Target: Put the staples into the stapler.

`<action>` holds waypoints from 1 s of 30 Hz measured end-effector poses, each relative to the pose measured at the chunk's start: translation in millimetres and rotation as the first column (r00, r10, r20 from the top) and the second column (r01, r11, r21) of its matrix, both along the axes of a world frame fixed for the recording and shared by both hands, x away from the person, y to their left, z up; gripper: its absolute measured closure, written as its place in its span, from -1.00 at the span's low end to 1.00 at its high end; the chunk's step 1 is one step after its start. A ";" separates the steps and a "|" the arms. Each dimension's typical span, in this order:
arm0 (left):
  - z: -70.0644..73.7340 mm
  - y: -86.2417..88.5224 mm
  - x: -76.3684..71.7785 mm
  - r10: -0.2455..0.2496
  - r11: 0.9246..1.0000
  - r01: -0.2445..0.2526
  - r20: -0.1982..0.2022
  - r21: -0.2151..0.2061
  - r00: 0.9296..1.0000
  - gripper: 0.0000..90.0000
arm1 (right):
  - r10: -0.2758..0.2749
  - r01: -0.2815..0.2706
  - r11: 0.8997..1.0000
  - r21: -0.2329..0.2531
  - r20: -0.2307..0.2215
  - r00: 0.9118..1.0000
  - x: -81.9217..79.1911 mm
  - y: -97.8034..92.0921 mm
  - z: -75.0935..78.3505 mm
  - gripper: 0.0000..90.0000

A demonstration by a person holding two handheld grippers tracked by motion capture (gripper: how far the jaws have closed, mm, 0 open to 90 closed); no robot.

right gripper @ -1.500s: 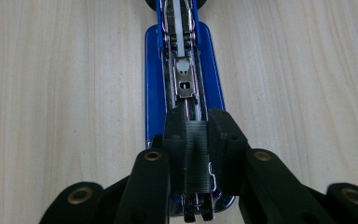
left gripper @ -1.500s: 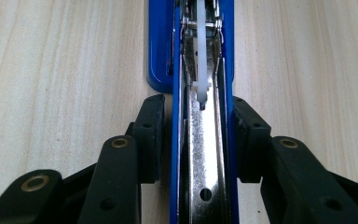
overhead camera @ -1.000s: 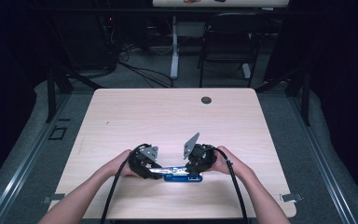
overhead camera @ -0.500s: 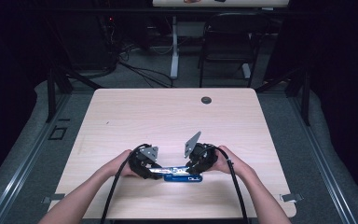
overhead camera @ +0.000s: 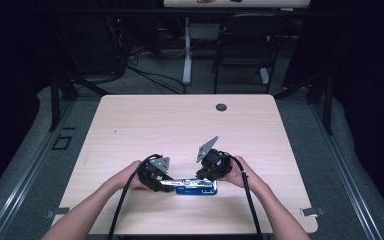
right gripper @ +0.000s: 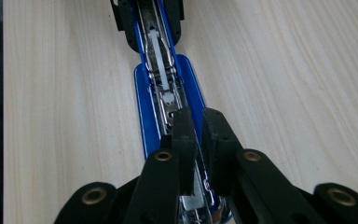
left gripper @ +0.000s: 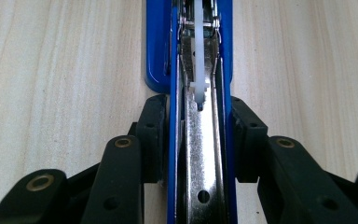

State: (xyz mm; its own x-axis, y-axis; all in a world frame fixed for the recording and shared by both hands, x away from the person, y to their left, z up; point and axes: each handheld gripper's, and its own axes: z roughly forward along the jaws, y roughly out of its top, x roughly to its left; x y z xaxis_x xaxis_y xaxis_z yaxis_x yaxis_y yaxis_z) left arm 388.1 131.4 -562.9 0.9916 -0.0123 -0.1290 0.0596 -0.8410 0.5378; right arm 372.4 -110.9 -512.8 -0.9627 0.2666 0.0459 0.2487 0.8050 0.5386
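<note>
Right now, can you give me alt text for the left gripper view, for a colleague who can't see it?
The left gripper is clamped on the sides of an opened blue stapler, one black jaw against each side. Between them the bare metal staple channel and its white plastic pusher run up the frame. The stapler lies on a pale wooden table.

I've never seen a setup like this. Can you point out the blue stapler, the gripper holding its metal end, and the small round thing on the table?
Stapler (overhead camera: 196,187), high view, blue base.
Left gripper (left gripper: 199,140), left gripper view, between its fingertips.
Round thing (overhead camera: 221,107), high view, its centre.
</note>
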 end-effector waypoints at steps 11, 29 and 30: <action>0.0 -0.1 -0.5 0.001 1.000 -0.001 0.003 -0.002 1.000 0.40 | 0.022 -0.022 0.998 -0.066 0.001 1.000 -5.1 12.4 -13.6 0.94; -0.1 0.0 -0.8 -0.002 1.000 0.002 0.008 -0.004 1.000 0.40 | 0.005 -0.005 0.998 -0.056 -0.002 1.000 -7.3 1.1 -16.1 0.93; 0.0 0.0 -1.1 -0.002 1.000 0.002 0.009 -0.003 1.000 0.40 | -0.004 0.003 0.999 -0.046 -0.009 1.000 -7.1 -0.7 -15.7 0.91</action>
